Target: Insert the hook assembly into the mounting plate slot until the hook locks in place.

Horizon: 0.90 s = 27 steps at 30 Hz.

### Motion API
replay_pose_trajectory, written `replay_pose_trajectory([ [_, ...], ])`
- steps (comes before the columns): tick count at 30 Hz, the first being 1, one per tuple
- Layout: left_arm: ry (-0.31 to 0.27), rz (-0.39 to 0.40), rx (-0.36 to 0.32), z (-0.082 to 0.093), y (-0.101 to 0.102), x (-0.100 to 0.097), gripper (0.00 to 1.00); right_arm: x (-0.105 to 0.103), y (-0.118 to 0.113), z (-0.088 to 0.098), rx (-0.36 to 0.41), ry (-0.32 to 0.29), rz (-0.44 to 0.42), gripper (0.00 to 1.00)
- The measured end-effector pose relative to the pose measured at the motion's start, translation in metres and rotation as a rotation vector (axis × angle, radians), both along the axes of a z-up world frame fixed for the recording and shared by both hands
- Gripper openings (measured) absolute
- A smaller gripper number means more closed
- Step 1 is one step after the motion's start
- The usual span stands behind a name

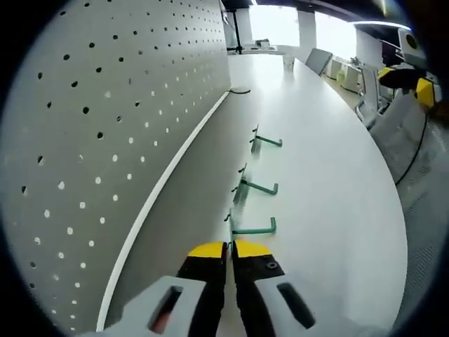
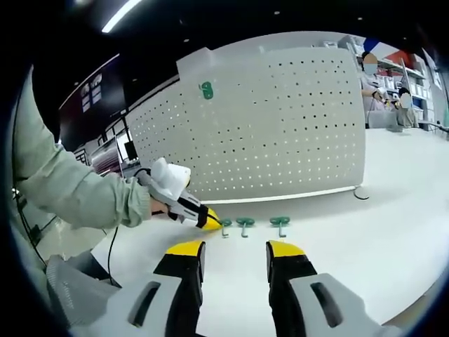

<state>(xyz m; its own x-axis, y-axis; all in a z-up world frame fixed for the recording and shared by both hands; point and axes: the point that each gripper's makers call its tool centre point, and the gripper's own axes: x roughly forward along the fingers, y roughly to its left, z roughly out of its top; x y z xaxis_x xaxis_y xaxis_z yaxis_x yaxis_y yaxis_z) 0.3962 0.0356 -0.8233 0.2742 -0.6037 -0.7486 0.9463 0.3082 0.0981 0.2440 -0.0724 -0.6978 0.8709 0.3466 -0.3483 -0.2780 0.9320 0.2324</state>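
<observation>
Three green hooks lie in a row on the white desk (image 1: 330, 182): the nearest hook (image 1: 252, 228) sits just beyond the left claw (image 1: 230, 249), with the middle hook (image 1: 256, 187) and the far hook (image 1: 266, 142) stepping away toward 12 o'clock in the left gripper view. The left claw's yellow-tipped jaws are pressed together and seem to carry nothing, though whether they touch the nearest hook's end is hard to tell. In the right gripper view the same row sits near centre (image 2: 245, 223), the left claw reaching in from 9 o'clock. The right claw (image 2: 235, 250) hangs wide open and empty over bare desk. The perforated mounting plate (image 2: 280, 126) stands upright behind the row, one small green piece (image 2: 206, 90) already hung near its top at 11 o'clock. By my reading the work is barely begun: no hook is lifted yet, and picking up, aligning and locking remain. Beyond are office desks, monitors, ceiling lights and seated people at 2 o'clock.
</observation>
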Motion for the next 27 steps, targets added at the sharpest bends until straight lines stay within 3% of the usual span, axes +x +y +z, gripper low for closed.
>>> replay_pose_trajectory([
  [10,0.004,0.034,-0.017,0.001,0.005,0.003,0.03,0.000,0.001,-0.001,-0.005,0.002,0.004,0.33],
  [21,-0.023,0.128,-0.079,0.026,0.018,0.013,0.03,0.000,0.003,-0.001,-0.012,0.002,0.013,0.33],
  [27,-0.046,0.141,-0.092,0.038,0.024,0.011,0.03,0.000,0.005,-0.001,-0.024,-0.002,0.023,0.32],
])
